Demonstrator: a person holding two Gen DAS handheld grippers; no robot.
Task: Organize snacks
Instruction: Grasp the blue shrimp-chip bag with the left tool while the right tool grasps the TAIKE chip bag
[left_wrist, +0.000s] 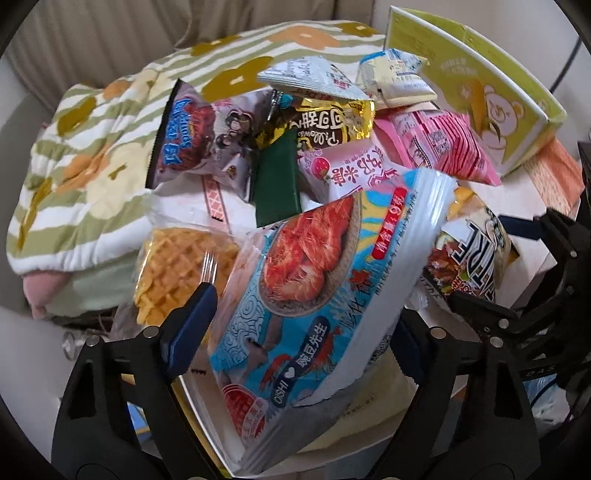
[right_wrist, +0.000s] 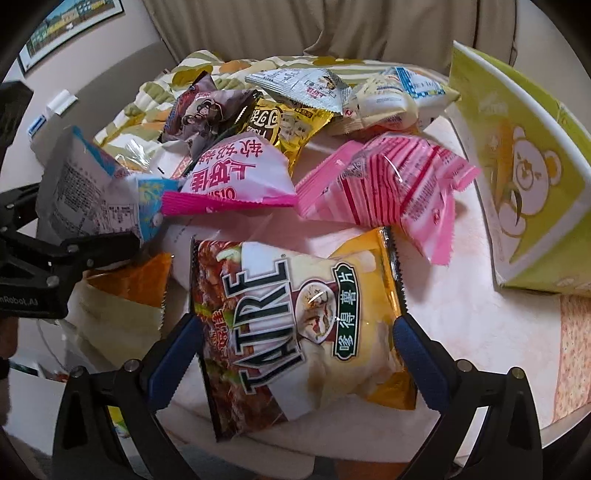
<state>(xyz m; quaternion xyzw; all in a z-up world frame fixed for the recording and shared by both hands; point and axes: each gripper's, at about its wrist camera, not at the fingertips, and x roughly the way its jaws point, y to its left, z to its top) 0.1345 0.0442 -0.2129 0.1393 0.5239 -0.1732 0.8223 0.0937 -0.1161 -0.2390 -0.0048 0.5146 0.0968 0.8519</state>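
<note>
Blue prawn-cracker bag: a glossy blue foil packet (left_wrist: 314, 291) printed with red prawns is held tilted between the left gripper's (left_wrist: 301, 321) blue-padded fingers, at the near-left edge of the snack pile
Left gripper: closed on the blue bag, as far as can be judged; the right pad is hidden behind the packet
Yellow crisp bag: a yellow and brown foil packet lettered TATRE (right_wrist: 295, 332) lies flat on the pale pink tabletop (right_wrist: 480, 314), just right of the blue bag
Right gripper: (right_wrist: 299, 354) its blue pads stand either side of the yellow bag at its edges; whether they press it cannot be told
Pile beyond the blue bag: a pink striped packet (right_wrist: 388, 192), a white and pink packet (right_wrist: 236, 173), a gold packet (left_wrist: 325, 122)
Far right of the blue bag: an upright lime-green cardboard box with a bear (right_wrist: 524, 177) is seen
</note>
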